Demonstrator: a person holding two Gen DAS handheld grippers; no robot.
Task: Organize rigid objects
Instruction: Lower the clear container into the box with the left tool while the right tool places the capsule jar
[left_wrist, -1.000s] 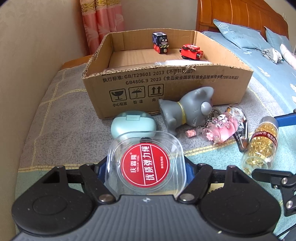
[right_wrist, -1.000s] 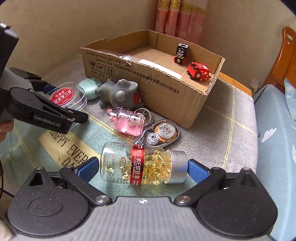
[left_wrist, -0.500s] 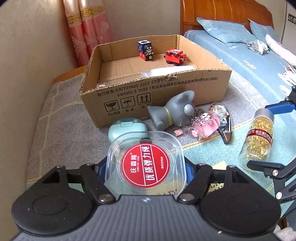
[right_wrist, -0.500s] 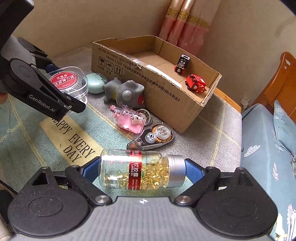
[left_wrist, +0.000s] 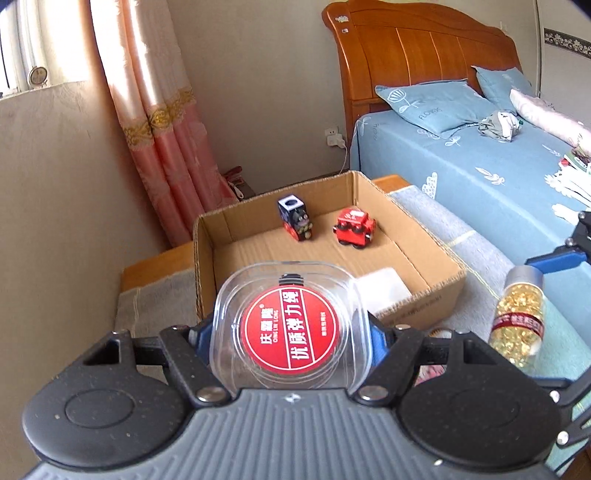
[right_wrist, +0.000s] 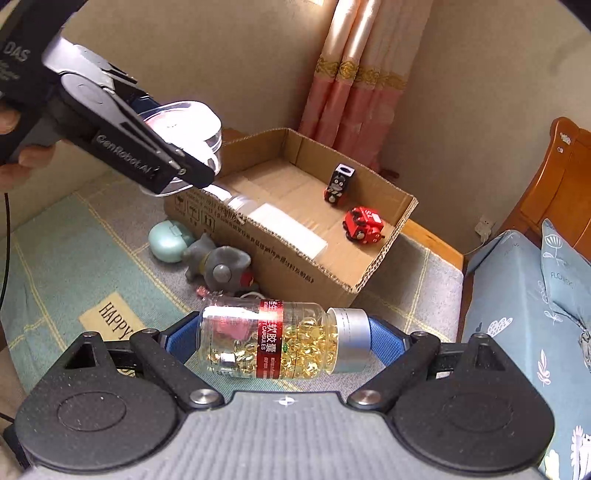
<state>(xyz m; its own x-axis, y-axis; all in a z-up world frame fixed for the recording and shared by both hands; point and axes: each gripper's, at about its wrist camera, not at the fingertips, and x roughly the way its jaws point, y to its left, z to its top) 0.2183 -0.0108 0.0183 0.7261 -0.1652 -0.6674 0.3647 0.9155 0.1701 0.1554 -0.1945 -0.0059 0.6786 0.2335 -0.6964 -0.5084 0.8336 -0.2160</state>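
Above the blanket-covered bench (right_wrist: 66, 258), both loads have risen since a second ago: the left gripper (left_wrist: 291, 332), fingers clamped on the clear cord case (left_wrist: 290, 328), now hangs over the cardboard box (right_wrist: 369, 273)'s near corner, and the right gripper (right_wrist: 284, 343) grips the capsule bottle (right_wrist: 284, 341) end to end. Both look ready to drop in. Inside, two toy trains (right_wrist: 364, 225) and a white pack occupy the floor; outside, a grey elephant (right_wrist: 218, 266) and a mint case (right_wrist: 168, 243) wait.
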